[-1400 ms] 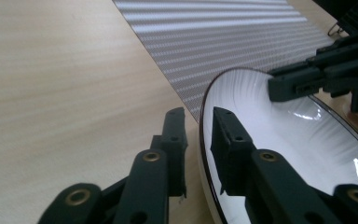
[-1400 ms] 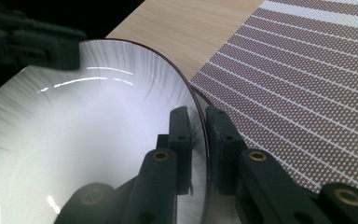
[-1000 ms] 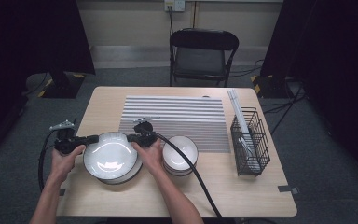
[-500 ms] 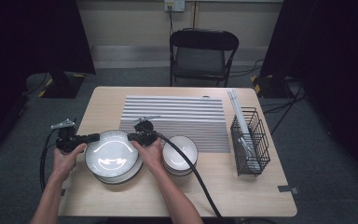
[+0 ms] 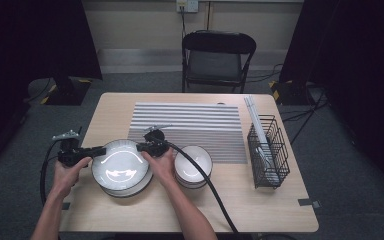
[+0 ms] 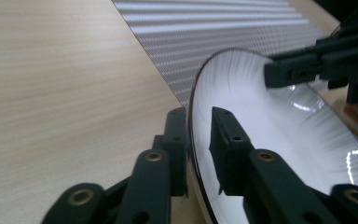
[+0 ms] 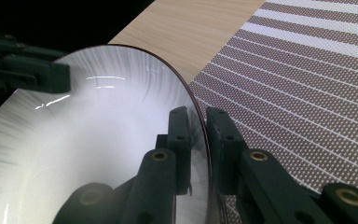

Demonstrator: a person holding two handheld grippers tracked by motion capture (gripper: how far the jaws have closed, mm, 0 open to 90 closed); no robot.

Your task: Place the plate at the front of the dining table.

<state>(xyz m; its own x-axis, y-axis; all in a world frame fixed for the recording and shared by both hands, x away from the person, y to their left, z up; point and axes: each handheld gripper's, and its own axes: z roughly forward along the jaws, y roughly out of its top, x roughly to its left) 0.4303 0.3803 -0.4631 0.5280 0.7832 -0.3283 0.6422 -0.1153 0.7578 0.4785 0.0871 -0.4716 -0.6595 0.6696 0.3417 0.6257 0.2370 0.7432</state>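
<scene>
Little is changed from the earlier frames: both hands are kept where they were, and the large white plate [image 5: 122, 165] is held in the same spot at the near left of the surface [image 5: 130, 215], above the plates stacked beneath it. Within the last half second the left claw [image 5: 99, 150] has been eased open a little with the plate's rim between its jaws, and the right claw [image 5: 141, 147] has been drawn in slightly on the opposite rim. In the left gripper view the left claw [image 6: 198, 135] is seen nearly closed, one jaw under the dark-edged rim and one on the white inner face of the plate [image 6: 279, 126]. In the right gripper view the right claw [image 7: 204, 140] is likewise clamped on the plate [image 7: 98, 140], a jaw on each side of the thin edge. Just right of the plate a stack of small white bowls [image 5: 193, 164] is set, partly on the striped mat [image 5: 190, 127]. A black wire basket [image 5: 267, 150] is stood at the right, well apart from the plate.
</scene>
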